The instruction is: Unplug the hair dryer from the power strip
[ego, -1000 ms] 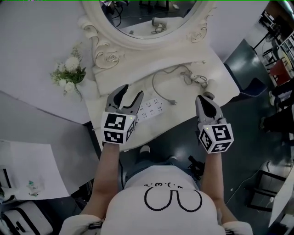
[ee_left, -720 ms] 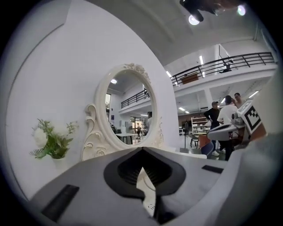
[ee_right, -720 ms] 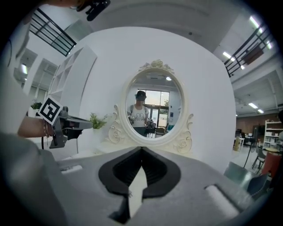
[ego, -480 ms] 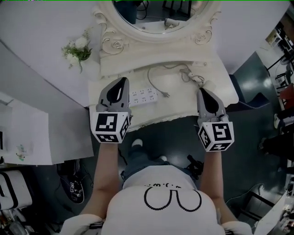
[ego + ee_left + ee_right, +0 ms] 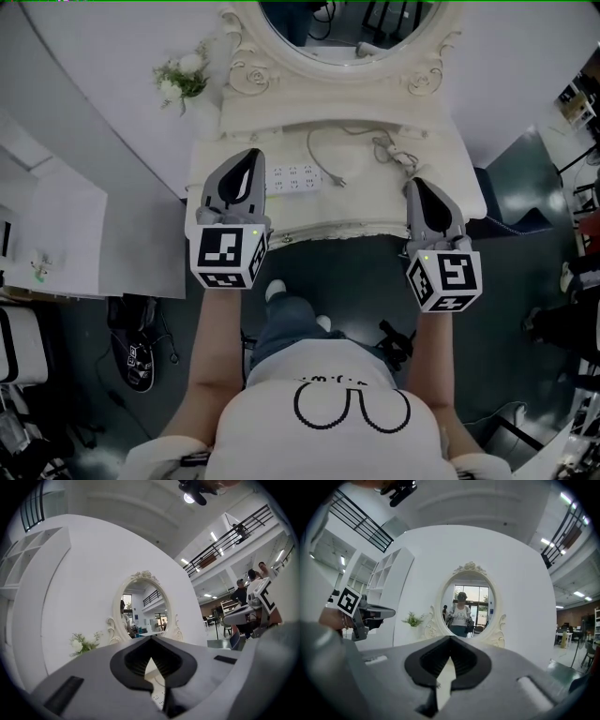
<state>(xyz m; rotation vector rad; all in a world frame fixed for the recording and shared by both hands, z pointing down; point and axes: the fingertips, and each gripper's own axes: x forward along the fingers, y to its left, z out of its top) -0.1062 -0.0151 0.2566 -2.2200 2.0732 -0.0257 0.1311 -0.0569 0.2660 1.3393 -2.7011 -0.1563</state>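
Bright overhead lights, fisheye edges, slight blur

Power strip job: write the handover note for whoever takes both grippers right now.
Left gripper: shut, empty, over the front left of the dressing table.
Right gripper: shut, empty, over the table's front right.
Power strip: flat on the table, no plug visible in it.
Plug: loose on the table just right of the strip; its cord loops back toward the right.
Done: the unplugging looks complete.
Left: apparently nothing; the dryer itself cannot be made out.
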